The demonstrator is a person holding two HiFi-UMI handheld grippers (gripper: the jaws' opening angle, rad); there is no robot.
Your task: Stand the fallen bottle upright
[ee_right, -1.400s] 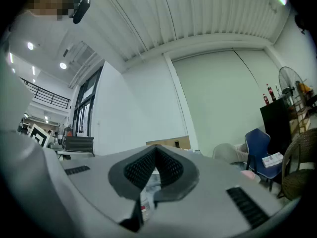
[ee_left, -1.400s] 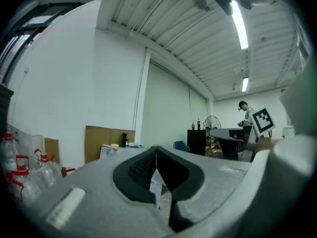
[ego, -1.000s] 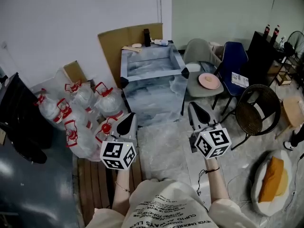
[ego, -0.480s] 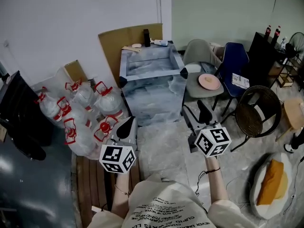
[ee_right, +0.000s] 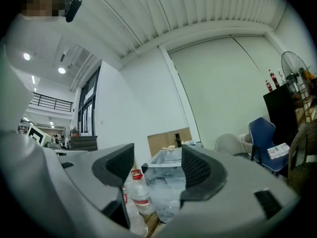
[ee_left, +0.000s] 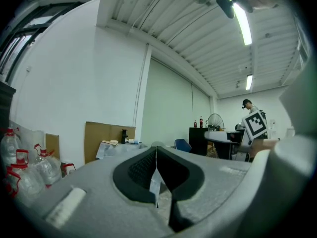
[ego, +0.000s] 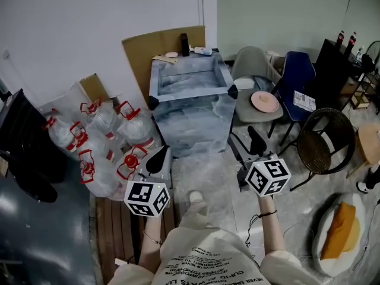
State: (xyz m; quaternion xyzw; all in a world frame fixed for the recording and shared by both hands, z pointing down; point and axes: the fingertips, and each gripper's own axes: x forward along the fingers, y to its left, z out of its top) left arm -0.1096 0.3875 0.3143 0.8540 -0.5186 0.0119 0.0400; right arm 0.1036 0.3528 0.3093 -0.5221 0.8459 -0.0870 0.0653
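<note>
Having just been opening, the jaws of the right gripper (ego: 245, 142) gape with nothing between them; the left gripper (ego: 157, 159) is clenched, empty. Nothing is grasped yet, so the righting has not begun.

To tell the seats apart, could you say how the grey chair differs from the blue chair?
The grey chair holds a pink plate; the blue chair holds a white printed card. The grey chair stands nearer the marbled table; the blue chair is beyond it. Both are upright.
</note>
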